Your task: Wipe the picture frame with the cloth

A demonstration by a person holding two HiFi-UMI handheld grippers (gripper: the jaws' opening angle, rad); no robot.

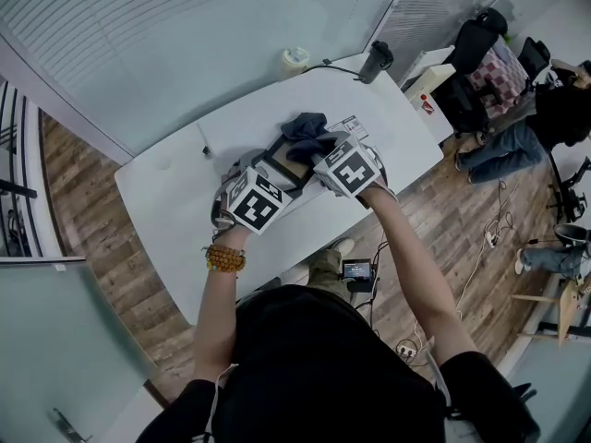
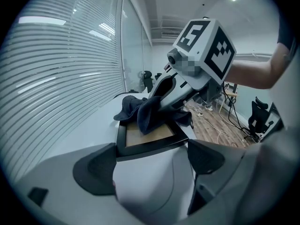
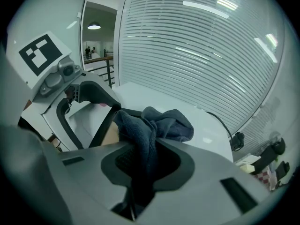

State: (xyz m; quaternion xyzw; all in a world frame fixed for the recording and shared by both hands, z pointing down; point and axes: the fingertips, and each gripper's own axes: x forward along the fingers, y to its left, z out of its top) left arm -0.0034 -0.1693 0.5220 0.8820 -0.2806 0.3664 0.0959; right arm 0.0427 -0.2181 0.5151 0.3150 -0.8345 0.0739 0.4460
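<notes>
A black picture frame [image 2: 150,145] with a tan centre lies on the white table [image 1: 185,201], clamped between the left gripper's [image 2: 151,156] jaws and half hidden by the dark cloth [image 3: 164,123] that the right gripper [image 3: 140,150] pinches.

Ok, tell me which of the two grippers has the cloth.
The right gripper: its jaws pinch the dark cloth, while the left gripper grips only the black picture frame.
</notes>
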